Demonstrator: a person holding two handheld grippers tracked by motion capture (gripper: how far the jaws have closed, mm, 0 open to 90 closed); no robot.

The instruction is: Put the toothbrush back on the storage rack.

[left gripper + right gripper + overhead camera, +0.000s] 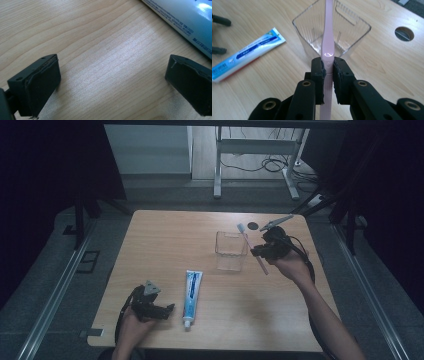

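We hold the slim pink plastic toothbrush (327, 47) clamped between the pads of the right gripper (263, 251), which grips it along the lower part of the handle. In the high view the toothbrush sits in the air just beside the right wall of the clear square plastic cup (230, 251), which stands upright near the middle of the light wooden table (165, 245). Its long axis runs steeply tilted: the bristle head (241, 227) points up and away from us, and the handle end (265, 269) points down towards our side.

We judge the step in hand to be carrying the toothbrush to the cup for insertion. The next move calls for bringing one end over the open mouth of the cup, turning the handle closer to vertical, then lowering it inside before releasing the grip.

The left gripper (159, 309) rests low over the table at the near left, jaws standing wide apart with bare wood between them. The blue and white toothpaste tube (191, 296) lies flat just beside it, cap end towards us
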